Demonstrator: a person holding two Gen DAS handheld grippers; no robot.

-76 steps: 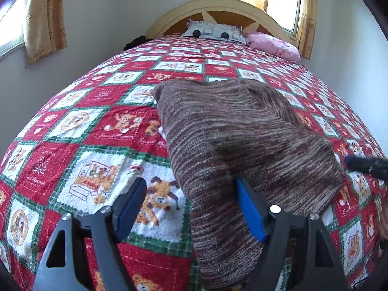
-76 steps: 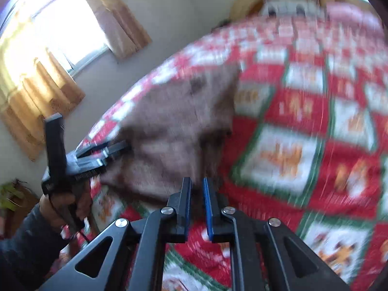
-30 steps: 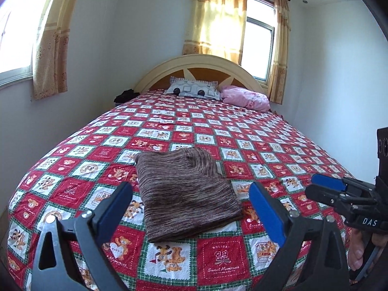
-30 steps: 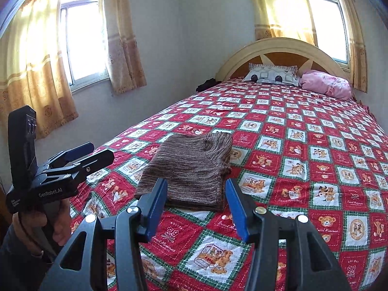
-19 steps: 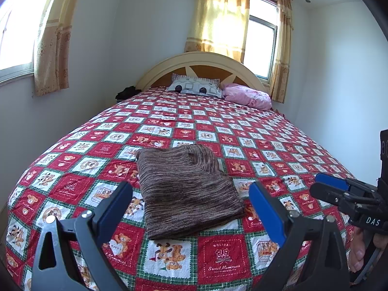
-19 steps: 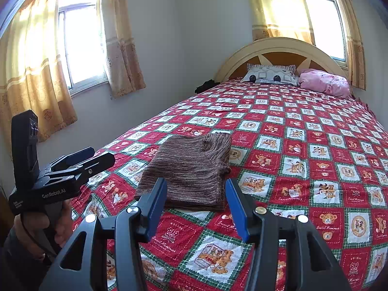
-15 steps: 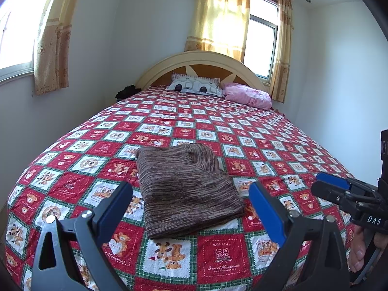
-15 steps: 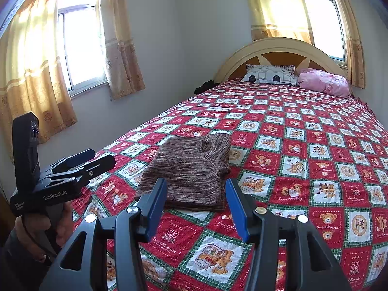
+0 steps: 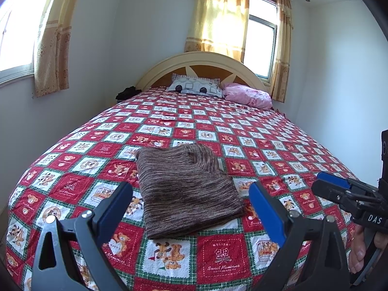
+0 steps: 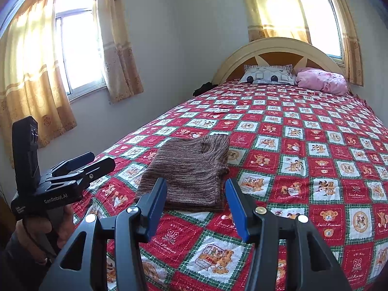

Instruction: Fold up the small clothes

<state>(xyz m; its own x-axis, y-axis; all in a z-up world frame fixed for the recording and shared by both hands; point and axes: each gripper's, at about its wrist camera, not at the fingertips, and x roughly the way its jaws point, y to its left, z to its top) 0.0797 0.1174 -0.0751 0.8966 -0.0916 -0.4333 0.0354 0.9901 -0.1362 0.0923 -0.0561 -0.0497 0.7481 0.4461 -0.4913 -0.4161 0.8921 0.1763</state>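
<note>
On the near half of the bed, the brown striped sweater lies folded into a neat, flat rectangle, resting on the red, green and white patchwork quilt with its teddy-bear squares. Nothing is touching it! Both tools hang back off the foot of the bed, short of the fabric. Left gripper has its blue-padded fingers spread wide apart, framing the sweater from this side, nothing between them. Right gripper sits with its jaws parted too, empty, the sweater's near edge showing in the gap beyond. From the right wrist view, a hand grips the left tool's black handle at the lower left. Up at the head of the bed, a grey-and-white pillow and a pink pillow lean by the arched cream headboard. Yellow curtains glow over the bright windows.
</note>
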